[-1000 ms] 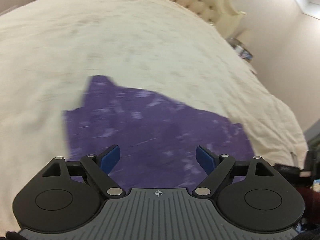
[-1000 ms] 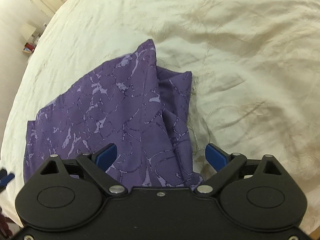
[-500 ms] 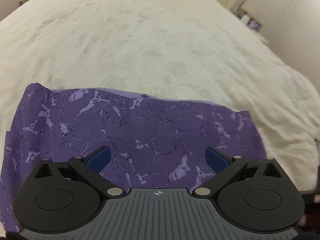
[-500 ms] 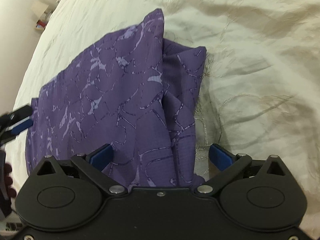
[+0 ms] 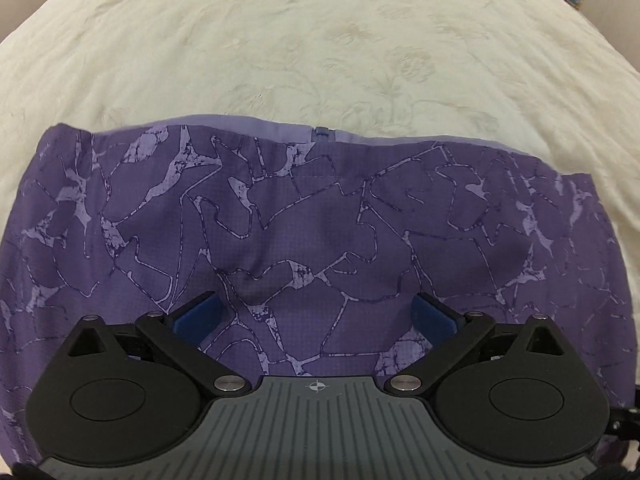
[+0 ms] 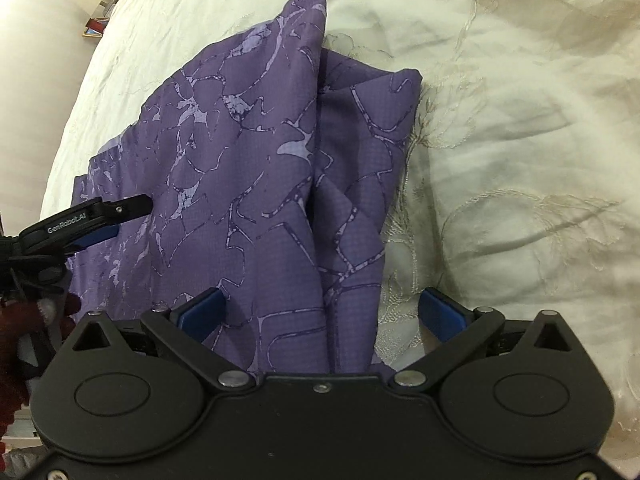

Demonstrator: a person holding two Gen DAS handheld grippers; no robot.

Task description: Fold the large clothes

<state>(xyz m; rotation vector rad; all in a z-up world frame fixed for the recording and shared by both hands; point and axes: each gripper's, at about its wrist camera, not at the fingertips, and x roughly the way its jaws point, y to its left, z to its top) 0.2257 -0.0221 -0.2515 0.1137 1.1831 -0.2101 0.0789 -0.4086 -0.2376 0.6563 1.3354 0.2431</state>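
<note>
A purple garment with a pale crackle print [image 5: 320, 220] lies partly folded on the cream bedspread [image 5: 304, 40]. In the left wrist view it fills the lower half, its lighter far edge across the middle. My left gripper [image 5: 316, 314] is open and empty, low over the cloth. In the right wrist view the garment [image 6: 240, 152] runs away to a point, with a folded layer along its right side. My right gripper [image 6: 320, 312] is open, its jaws standing either side of the garment's right near edge. The left gripper [image 6: 86, 220] shows at the left over the cloth.
The cream embroidered bedspread [image 6: 520, 140] stretches wide beyond and to the right of the garment. The bed's left edge [image 6: 60, 128] curves down beside the garment, with a wall and small framed pictures [image 6: 94, 26] past it.
Both grippers have moved closer and lower over the garment, which now fills more of each view. The left gripper has come into the right wrist view. Both stay open.
</note>
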